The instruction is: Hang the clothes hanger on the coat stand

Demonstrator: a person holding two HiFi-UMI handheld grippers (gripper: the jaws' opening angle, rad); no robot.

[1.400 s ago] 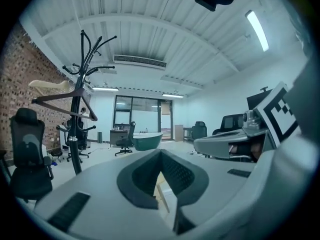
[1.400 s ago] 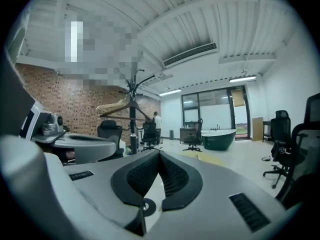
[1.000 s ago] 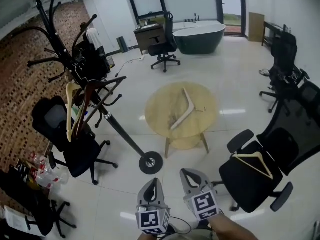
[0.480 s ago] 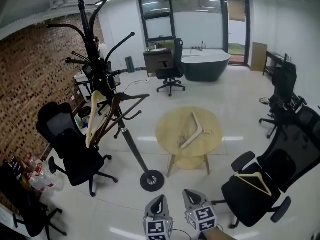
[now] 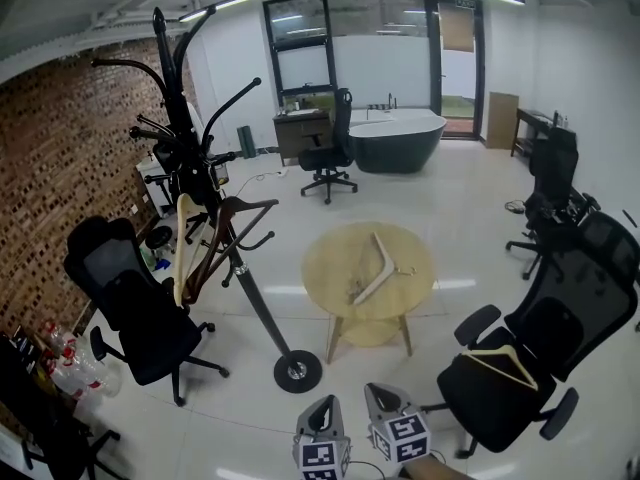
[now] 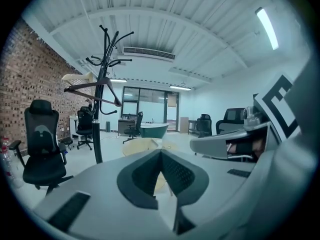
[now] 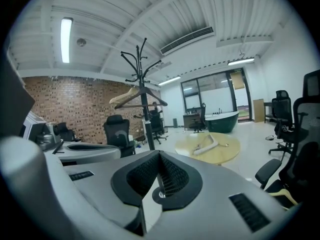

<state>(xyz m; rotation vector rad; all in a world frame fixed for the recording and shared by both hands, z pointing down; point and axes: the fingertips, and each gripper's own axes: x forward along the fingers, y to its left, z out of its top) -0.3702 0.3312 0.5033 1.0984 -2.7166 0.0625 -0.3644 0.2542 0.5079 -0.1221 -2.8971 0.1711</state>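
The wooden hanger (image 5: 378,268) lies flat on the round worktop (image 5: 330,258), well ahead of both tools. It looks light, rigid and smooth. Pinched at one end it would likely swivel, so the thick bend under its wire hook seems the best hold. The left tool (image 5: 324,413) and right tool (image 5: 383,400) are both clenched on nothing. The coat stand (image 5: 186,153) rises ahead to their left.

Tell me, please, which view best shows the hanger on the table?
The head view: it looks down on the whole hanger on the round table. The right gripper view shows it small, foreshortened; the left gripper view barely.
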